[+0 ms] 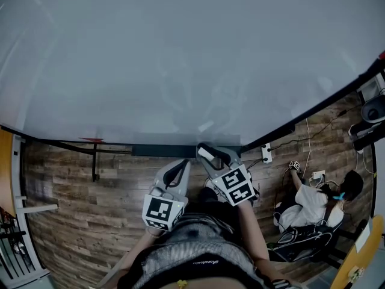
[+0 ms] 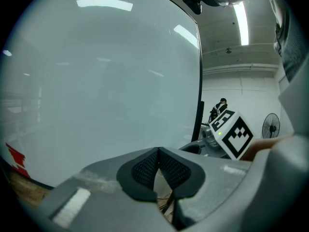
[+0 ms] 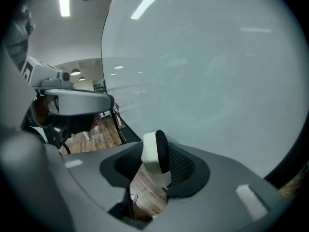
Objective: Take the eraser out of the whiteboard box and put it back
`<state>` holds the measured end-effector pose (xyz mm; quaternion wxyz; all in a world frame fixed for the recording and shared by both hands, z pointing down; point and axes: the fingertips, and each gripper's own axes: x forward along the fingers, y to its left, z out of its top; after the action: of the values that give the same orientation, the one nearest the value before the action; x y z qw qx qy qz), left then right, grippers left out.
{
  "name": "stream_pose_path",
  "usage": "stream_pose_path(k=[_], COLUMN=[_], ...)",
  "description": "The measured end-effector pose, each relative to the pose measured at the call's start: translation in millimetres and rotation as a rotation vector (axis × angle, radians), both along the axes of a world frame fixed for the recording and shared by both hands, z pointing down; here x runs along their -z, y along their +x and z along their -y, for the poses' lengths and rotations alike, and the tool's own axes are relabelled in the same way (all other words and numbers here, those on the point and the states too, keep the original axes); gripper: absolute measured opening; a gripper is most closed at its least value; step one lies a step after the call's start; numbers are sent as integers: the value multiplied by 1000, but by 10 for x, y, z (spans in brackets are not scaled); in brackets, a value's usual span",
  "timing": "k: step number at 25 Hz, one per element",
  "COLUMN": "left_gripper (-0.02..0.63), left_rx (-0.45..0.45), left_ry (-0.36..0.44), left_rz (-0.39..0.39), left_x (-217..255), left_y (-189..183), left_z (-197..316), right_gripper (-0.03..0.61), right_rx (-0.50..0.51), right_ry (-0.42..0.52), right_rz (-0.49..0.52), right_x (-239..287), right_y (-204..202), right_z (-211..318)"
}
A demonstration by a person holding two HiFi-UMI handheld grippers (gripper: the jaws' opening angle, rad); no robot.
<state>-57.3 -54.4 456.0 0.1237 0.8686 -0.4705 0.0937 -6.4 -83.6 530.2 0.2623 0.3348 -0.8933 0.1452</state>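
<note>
Right gripper view shows our right gripper (image 3: 155,163) clamping the eraser (image 3: 150,151) edge-on, right at the whiteboard box (image 1: 156,151); our left gripper (image 2: 158,151), pinched shut on nothing, sits just short of the box.

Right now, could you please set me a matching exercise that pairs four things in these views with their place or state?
1. eraser
2. left gripper
3. whiteboard
4. seated person

A. on the wooden floor, at the head view's right
B. jaws together, empty
C. held by the right gripper
D. fills the top of the head view

Pairs: 1-C, 2-B, 3-D, 4-A
</note>
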Motion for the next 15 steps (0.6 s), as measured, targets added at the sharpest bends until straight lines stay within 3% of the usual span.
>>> stream_pose_path(k=[15], left_gripper=[2], left_rx=[-19], left_ry=[-7], left_rz=[4], left_x=[-19], left_y=[40], left_z=[30], right_gripper=[161], right_rx=[-24], right_ry=[9], right_rz=[4], right_x=[0], right_y=[-18], right_z=[33])
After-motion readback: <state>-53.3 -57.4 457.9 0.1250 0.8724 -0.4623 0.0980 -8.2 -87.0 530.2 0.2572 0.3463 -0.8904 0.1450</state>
